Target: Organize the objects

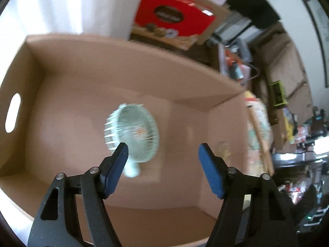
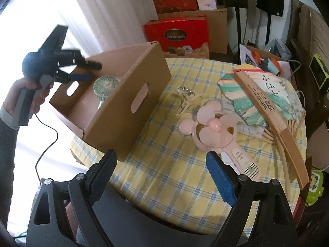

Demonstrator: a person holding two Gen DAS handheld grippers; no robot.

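A small mint-green desk fan lies on the floor of the cardboard box, blurred in the left wrist view. My left gripper hangs open above the box, with nothing between its blue pads. From the right wrist view the same green fan shows inside the box, with the left gripper over the box's far left rim. My right gripper stands open and empty over the near table edge. A pink hand fan lies just beyond it.
A yellow checked tablecloth covers the round table. On its right side lie a folding paper fan with bamboo ribs and a cream cord with a clip. Red gift boxes and cartons stand behind. A cable hangs from the left hand.
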